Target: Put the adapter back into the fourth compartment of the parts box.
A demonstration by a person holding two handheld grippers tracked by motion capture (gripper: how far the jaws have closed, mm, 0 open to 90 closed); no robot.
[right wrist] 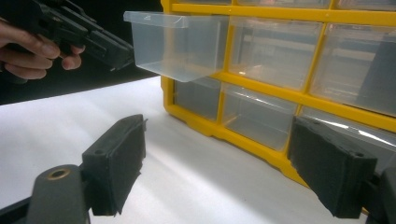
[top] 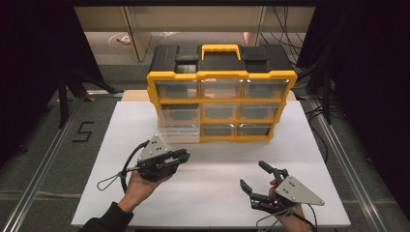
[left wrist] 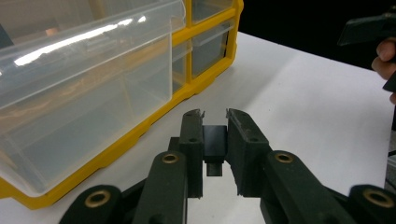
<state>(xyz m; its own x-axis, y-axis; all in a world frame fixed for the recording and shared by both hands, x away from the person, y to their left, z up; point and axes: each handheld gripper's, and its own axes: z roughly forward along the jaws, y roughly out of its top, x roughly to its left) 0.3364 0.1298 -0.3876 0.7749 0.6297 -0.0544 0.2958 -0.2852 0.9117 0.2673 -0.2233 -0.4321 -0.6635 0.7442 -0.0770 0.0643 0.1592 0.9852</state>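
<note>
Holding a small black part (left wrist: 214,148) between its narrow jaws, the left gripper (top: 180,155) is kept just in front of the pulled-out clear drawer (top: 179,129) of the yellow organizer (top: 222,76). This drawer belongs to the left column of the cabinet and stands out over the white board (top: 212,193); in the right gripper view it is seen raised above the board, with free air under it.

To judge from this, the part is meant to be placed into that drawer. For a good result, the gripper should be lifted above the front wall of the drawer before it is moved forward, because this clear rim is difficult to see and can be hit easily. The part should be released only when it is well inside the walls, and low, so that it does not bounce out. The drawer hangs far out, so pressing down on it should be avoided.

The right gripper (top: 253,178) is held with its jaws wide and nothing between them, low on the right of the board and well apart from the cabinet. Much free board is left between the two grippers and in front of the cabinet. At the near and left edges of the board less room is left.
</note>
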